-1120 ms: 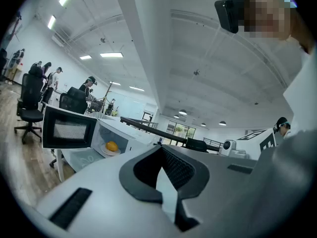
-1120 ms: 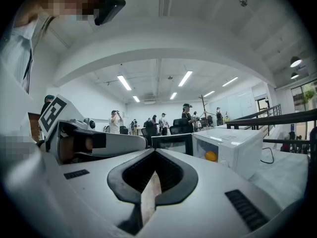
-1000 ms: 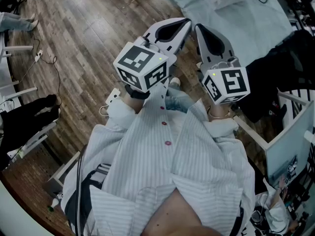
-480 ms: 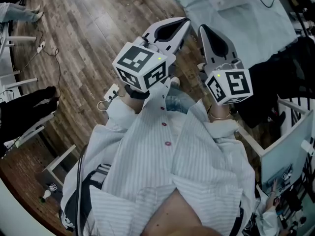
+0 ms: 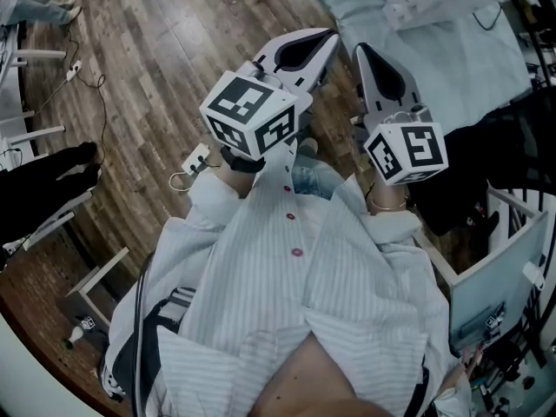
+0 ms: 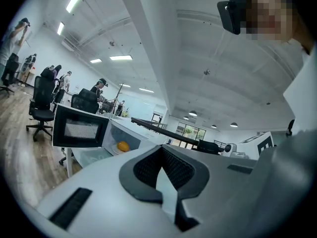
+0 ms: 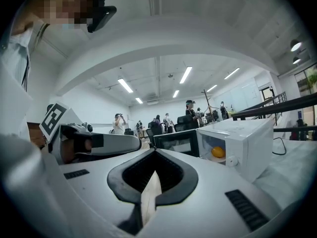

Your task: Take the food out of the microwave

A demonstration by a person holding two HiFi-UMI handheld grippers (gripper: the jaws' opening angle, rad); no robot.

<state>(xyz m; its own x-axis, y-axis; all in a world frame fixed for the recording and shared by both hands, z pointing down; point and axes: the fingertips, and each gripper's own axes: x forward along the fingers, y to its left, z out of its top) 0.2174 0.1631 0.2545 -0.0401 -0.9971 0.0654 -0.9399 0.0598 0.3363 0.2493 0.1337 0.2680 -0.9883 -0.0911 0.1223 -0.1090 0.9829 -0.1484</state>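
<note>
A white microwave (image 7: 241, 139) stands on a cloth-covered table with its dark door (image 7: 176, 142) swung open to the left. An orange piece of food (image 7: 218, 151) lies inside on a plate. In the left gripper view the same open microwave (image 6: 101, 133) shows the orange food (image 6: 123, 146) well ahead. My left gripper (image 6: 162, 177) and right gripper (image 7: 150, 185) are both shut and empty, far short of the microwave. In the head view the left gripper (image 5: 327, 36) and right gripper (image 5: 359, 50) are side by side in front of my chest.
The pale cloth-covered table (image 5: 439, 55) lies ahead at the upper right. A power strip with a cable (image 5: 74, 69) and white furniture legs (image 5: 95, 276) are on the wooden floor at left. Dark cloth (image 5: 512, 137) hangs at right. People and office chairs (image 6: 42, 100) fill the background.
Both grippers have edged slightly toward the table at the upper right. The floor and furniture have slid down and left in the head view. Both stay shut.
</note>
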